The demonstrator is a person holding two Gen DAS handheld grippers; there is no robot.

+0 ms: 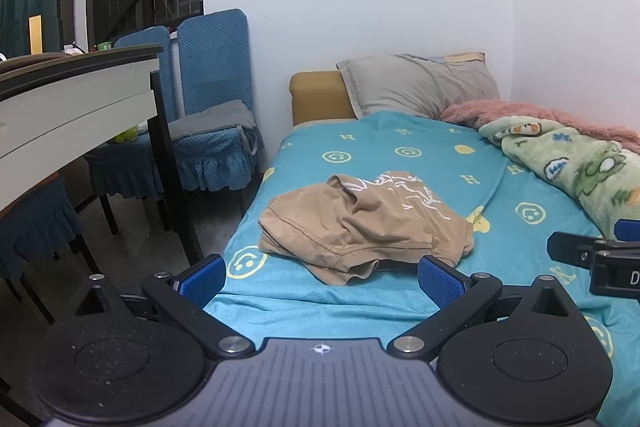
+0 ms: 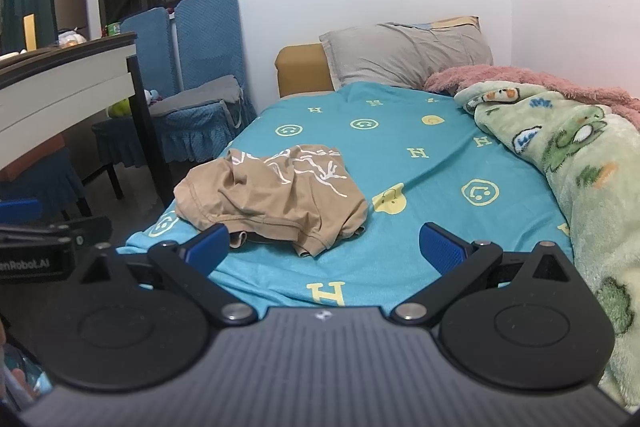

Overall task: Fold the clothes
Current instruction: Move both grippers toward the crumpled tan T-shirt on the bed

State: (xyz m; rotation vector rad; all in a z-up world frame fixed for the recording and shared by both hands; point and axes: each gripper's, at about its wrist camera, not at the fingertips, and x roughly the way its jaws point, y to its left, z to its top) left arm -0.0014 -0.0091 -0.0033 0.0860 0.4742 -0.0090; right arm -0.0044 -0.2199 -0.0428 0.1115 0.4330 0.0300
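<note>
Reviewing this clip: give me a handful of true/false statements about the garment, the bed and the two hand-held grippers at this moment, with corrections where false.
1. The tan shirt lies crumpled on the teal sheet. True.
2. The left hand-held gripper is clamped on the shirt. False: its jaws stand wide open, short of the cloth, holding nothing.
3. The right hand-held gripper is open and empty. True.
4. The shirt is neatly folded into a rectangle. False: it is bunched, with its white print partly showing.
5. A grey pillow sits at the head of the bed. True.
6. The green cartoon blanket covers the shirt. False: it lies to the side, apart from it.
</note>
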